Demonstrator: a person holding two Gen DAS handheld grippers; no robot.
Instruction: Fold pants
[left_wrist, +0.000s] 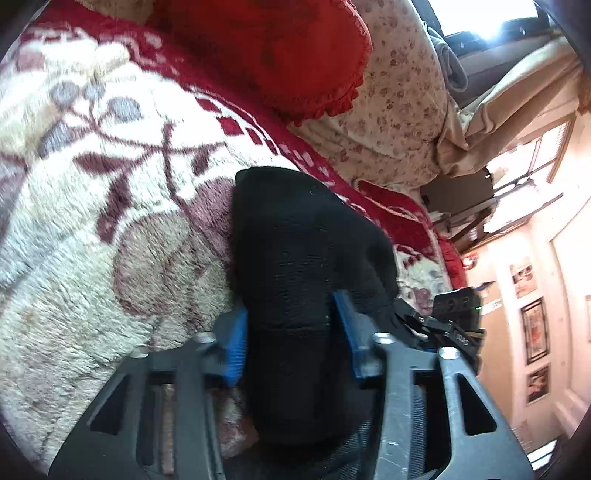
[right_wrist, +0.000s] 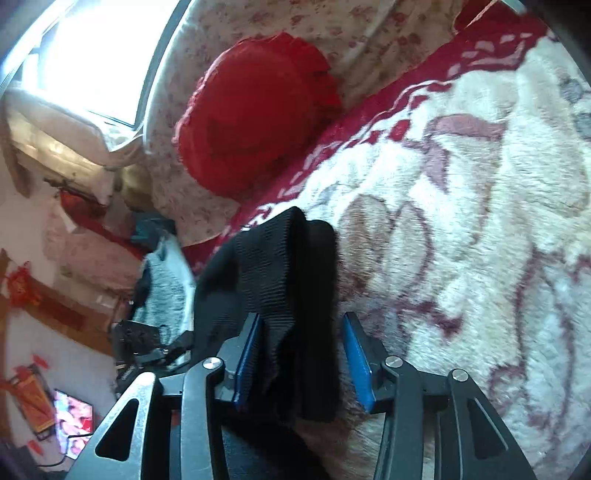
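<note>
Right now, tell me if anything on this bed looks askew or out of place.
The black pants are bunched into a thick, uneven roll on the floral fleece blanket, not flat. The ribbed waistband stands up crooked between the right gripper's parted blue pads. Nothing looks damaged.

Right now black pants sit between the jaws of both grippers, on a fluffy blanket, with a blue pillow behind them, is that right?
Not quite: the pillow is red, not blue, as the right wrist view shows. The rest holds: black pants sit between the jaws of both grippers, on the fluffy blanket.
</note>
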